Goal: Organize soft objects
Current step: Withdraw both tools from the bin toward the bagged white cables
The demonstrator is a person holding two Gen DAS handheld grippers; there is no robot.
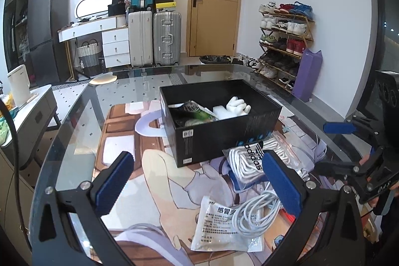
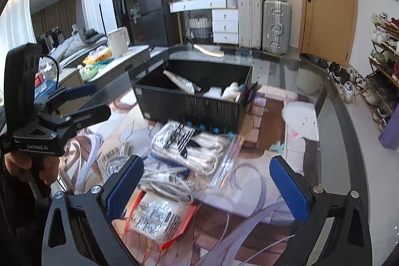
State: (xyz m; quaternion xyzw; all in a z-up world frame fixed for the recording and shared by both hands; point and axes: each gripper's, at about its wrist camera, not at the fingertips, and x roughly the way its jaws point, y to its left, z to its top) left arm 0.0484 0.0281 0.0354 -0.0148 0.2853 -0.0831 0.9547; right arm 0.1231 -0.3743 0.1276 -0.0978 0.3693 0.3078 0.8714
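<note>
A black box (image 1: 219, 138) stands in the middle of the glass table; a white plush piece (image 1: 238, 105) and a green packet (image 1: 197, 112) lie inside. In front of the box lie a clear adidas bag of white cord (image 1: 251, 161), a coiled white cable (image 1: 256, 213) and a white sachet (image 1: 219, 226). My left gripper (image 1: 199, 181) is open above the mat, with nothing between its fingers. In the right wrist view, my right gripper (image 2: 207, 186) hovers open and holds nothing. It is above the adidas bag (image 2: 192, 146), the cable (image 2: 164, 178) and a red-edged sachet (image 2: 159, 218), short of the box (image 2: 189, 106).
The glass table top (image 1: 74, 141) covers a printed mat and curves away at left and far side. A shoe rack (image 1: 284, 41), suitcases (image 1: 167, 36) and a door stand behind. A side cabinet with a white kettle (image 2: 118, 40) is at left.
</note>
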